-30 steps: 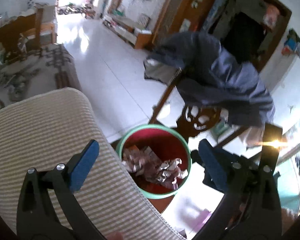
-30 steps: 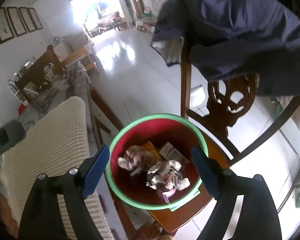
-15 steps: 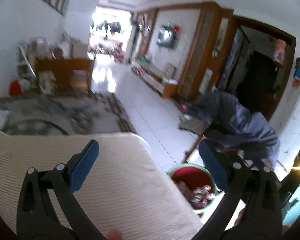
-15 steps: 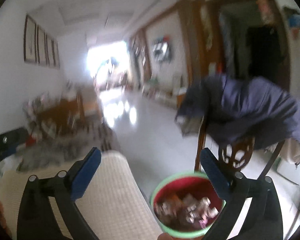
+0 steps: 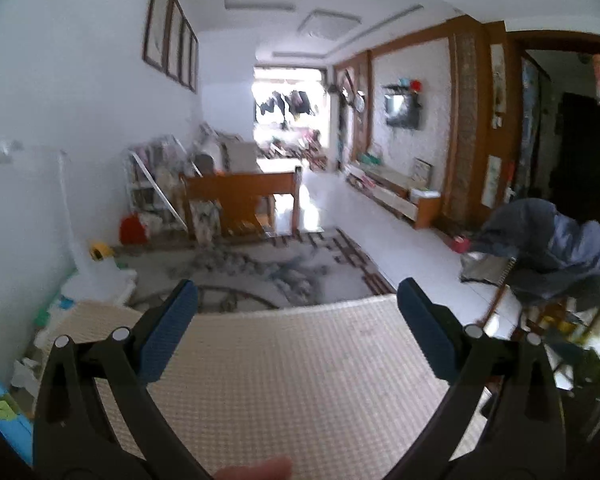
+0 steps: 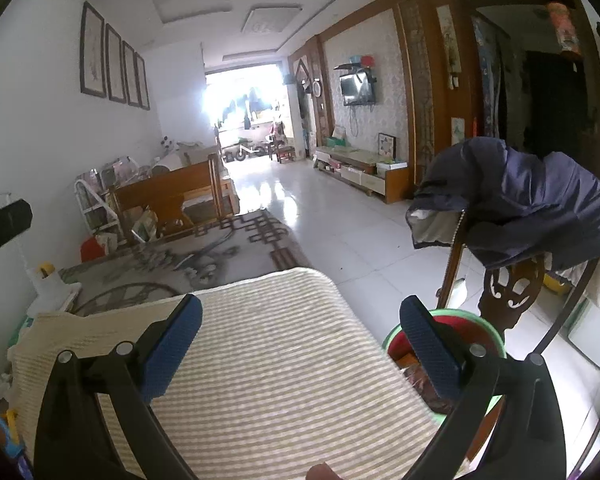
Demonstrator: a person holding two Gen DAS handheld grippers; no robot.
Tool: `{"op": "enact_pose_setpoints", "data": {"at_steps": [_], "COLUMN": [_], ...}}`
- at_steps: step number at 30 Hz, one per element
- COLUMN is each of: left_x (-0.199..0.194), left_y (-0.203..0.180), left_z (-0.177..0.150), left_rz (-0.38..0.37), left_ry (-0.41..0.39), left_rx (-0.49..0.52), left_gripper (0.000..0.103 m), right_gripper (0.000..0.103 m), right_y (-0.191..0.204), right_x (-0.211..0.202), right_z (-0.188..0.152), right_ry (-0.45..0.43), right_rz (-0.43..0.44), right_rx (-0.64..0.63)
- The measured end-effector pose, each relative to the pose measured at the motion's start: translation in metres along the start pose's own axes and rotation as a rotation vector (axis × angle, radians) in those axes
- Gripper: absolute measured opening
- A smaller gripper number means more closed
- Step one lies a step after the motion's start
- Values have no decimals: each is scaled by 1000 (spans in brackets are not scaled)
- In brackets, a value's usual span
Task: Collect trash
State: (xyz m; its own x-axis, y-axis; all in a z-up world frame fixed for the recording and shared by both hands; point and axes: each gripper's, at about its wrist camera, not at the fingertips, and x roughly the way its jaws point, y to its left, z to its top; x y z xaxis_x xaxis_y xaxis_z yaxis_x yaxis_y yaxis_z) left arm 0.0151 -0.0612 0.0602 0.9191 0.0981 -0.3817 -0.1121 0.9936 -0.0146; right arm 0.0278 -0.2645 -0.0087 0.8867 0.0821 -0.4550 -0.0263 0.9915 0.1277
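Green-rimmed red trash basin (image 6: 446,320) sits at four o'clock beside the striped cushion (image 6: 284,360), within dropping reach. Right gripper (image 6: 300,344) and left gripper (image 5: 296,332) both hover spread wide, carrying nothing, presumably free for more litter.

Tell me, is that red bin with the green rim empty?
Not empty. The right wrist view shows brownish stuff inside the bin, though the right gripper hides most of it.
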Motion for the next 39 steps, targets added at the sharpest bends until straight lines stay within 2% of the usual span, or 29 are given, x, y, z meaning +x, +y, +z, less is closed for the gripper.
{"op": "enact_pose_setpoints", "data": {"at_steps": [7, 15, 39], "left_x": [-1, -4, 2], "left_y": [20, 29, 42], "left_z": [-6, -10, -18], "left_rz": [-34, -61, -69], "left_ry": [25, 53, 103], "left_rx": [-7, -22, -35], "left_gripper": [98, 98, 98], "right_gripper": [96, 96, 96], "right_y": [18, 28, 37], "right_x": [-3, -8, 0], "right_z": [-15, -18, -29], "right_ry": [24, 22, 72], "right_rz": [-40, -67, -54], "right_rx": [3, -8, -30]}}
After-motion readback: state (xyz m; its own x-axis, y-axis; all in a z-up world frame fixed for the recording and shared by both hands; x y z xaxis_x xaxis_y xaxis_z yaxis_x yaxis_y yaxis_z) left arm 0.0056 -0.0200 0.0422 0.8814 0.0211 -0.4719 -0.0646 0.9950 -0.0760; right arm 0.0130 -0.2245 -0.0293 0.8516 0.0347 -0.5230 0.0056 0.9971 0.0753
